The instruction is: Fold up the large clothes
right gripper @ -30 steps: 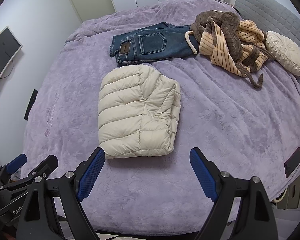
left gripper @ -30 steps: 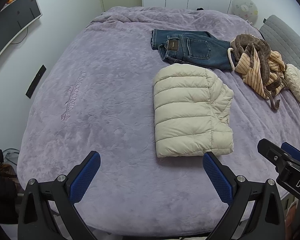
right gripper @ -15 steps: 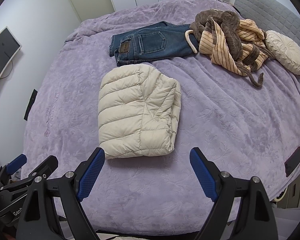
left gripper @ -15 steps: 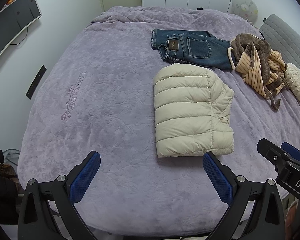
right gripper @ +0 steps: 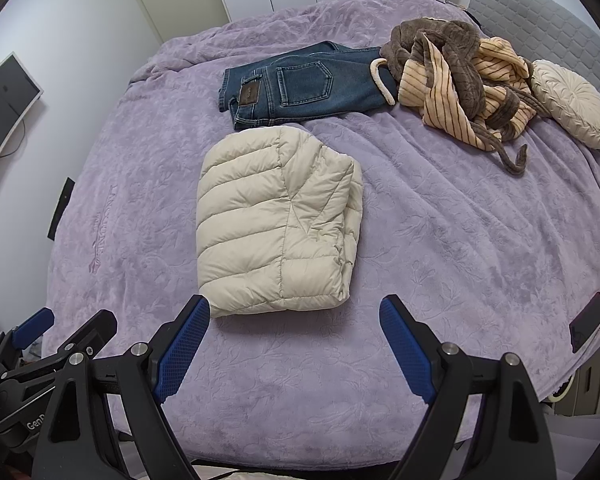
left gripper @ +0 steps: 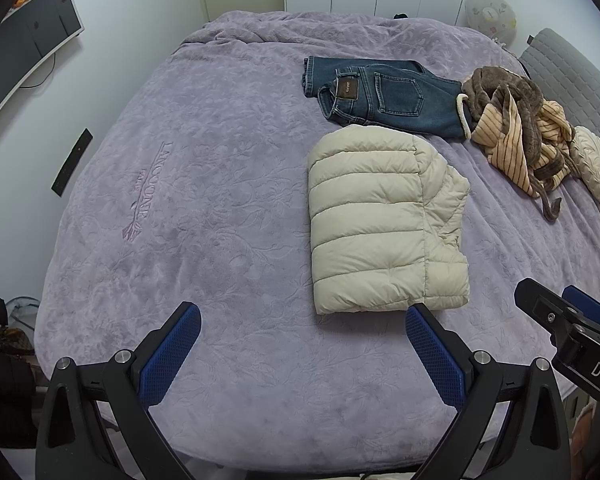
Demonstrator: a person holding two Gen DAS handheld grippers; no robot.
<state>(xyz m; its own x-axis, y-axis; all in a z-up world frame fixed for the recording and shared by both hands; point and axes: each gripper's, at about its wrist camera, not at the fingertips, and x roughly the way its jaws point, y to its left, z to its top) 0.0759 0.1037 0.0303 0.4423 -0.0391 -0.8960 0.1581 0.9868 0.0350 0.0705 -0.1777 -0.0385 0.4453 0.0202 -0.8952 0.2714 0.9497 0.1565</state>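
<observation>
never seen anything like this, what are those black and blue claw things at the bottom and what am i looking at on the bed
Those claws are two hand-held grippers; a person holds one in each hand, and each carries a fisheye camera looking along its fingers. One picture is from the left gripper, the other from the right gripper. Both are open and hold nothing. Each view also catches the other gripper at its edge. On the purple bedspread lie a folded cream puffer jacket, folded blue jeans, a crumpled brown and striped robe and a round cream cushion.
</observation>
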